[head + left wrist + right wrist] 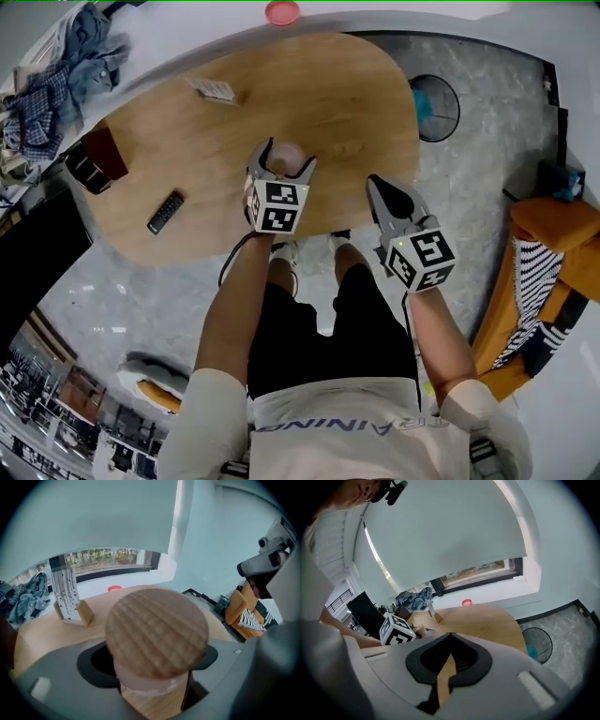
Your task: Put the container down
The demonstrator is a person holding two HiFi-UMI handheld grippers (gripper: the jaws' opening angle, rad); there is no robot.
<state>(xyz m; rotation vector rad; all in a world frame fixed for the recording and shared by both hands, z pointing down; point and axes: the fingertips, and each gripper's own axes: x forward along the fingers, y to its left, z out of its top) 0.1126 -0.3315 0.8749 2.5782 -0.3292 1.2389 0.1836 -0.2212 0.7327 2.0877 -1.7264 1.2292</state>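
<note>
We see our left tool (286, 160) grasping the container (151, 684), its two jaws spread wide and pressed on either side of the pale body just under the round wooden lid (157, 631). The container stands upright between the jaws, over the near edge of the tabletop (328, 94); we cannot tell whether its base touches the wood. Our right tool (451, 637) is clenched with nothing in it, its jaws drawn together so that only a thin slit shows between them, and it hovers to the right of the left tool, off the tabletop's edge. Left of the left tool lies a black remote (166, 212), well apart from it. Ahead of the left tool stands a small patterned card in a wooden base (70, 595), and farther ahead sits a red round dish (282, 11).
</note>
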